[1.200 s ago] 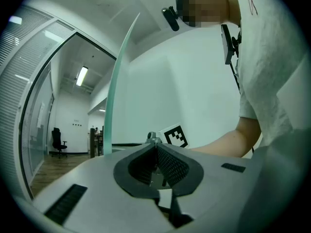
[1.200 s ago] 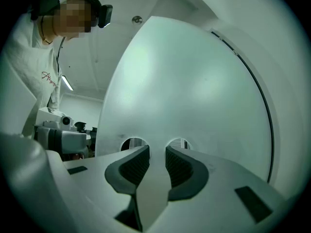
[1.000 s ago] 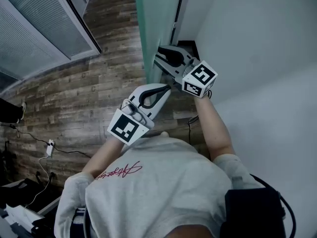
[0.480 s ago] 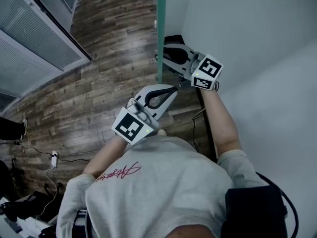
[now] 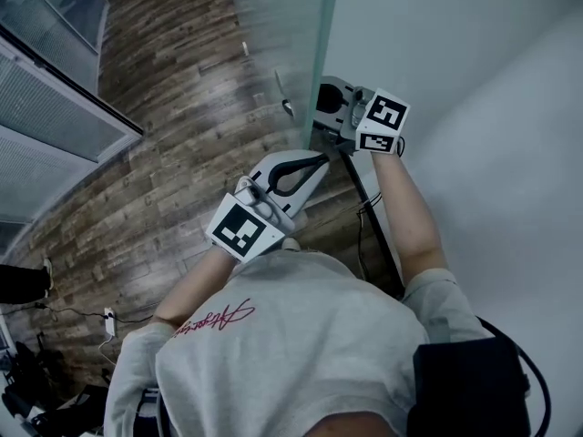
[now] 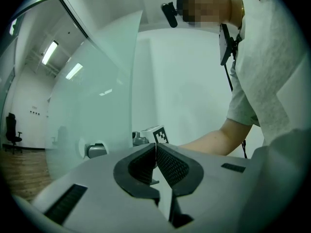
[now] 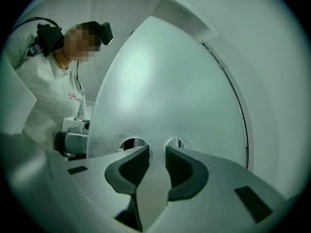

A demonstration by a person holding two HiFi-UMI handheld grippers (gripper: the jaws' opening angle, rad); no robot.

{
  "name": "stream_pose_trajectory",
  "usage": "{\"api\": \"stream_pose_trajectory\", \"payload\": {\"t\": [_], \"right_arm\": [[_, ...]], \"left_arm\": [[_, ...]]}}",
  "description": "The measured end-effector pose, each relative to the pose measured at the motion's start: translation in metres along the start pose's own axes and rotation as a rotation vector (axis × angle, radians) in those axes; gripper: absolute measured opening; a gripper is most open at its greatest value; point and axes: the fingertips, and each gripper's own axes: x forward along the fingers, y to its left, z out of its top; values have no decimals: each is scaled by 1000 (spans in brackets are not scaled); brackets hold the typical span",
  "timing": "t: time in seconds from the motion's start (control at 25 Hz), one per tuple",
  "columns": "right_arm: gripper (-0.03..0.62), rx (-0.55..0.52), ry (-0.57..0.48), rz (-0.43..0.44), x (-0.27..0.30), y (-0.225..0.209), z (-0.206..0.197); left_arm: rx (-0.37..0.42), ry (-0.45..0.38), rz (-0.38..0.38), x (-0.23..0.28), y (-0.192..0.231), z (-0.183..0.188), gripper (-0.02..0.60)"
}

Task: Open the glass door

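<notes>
Head view: door (image 5: 278, 35) cut off at the top edge. Handle (image 5: 285, 106) small and blurred, shape unclear. Right gripper (image 5: 328, 107): jaw tips not visible at the door edge. Right gripper view: handle's far end runs behind the frosted pane. Two holes (image 7: 133, 142) half covered by jaws, interior too dark to tell.

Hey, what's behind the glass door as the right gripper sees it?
Past the edge of the glass door, a cylindrical handle and the person show. Two round patches near the right gripper let dark shapes through. The frosted pane hides everything else.
</notes>
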Motion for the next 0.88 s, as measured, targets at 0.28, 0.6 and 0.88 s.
{"api": "stream_pose_trajectory", "payload": {"t": [0.28, 0.6, 0.88], "right_arm": [[110, 38, -41, 10, -54, -27, 8], [107, 50, -26, -35, -87, -45, 7], [101, 68, 12, -29, -109, -46, 14]], "left_arm": [[-10, 33, -48, 47, -2, -3, 18], [-3, 16, -199, 81, -4, 5, 17], [-67, -20, -297, 95, -4, 13, 17]]}}
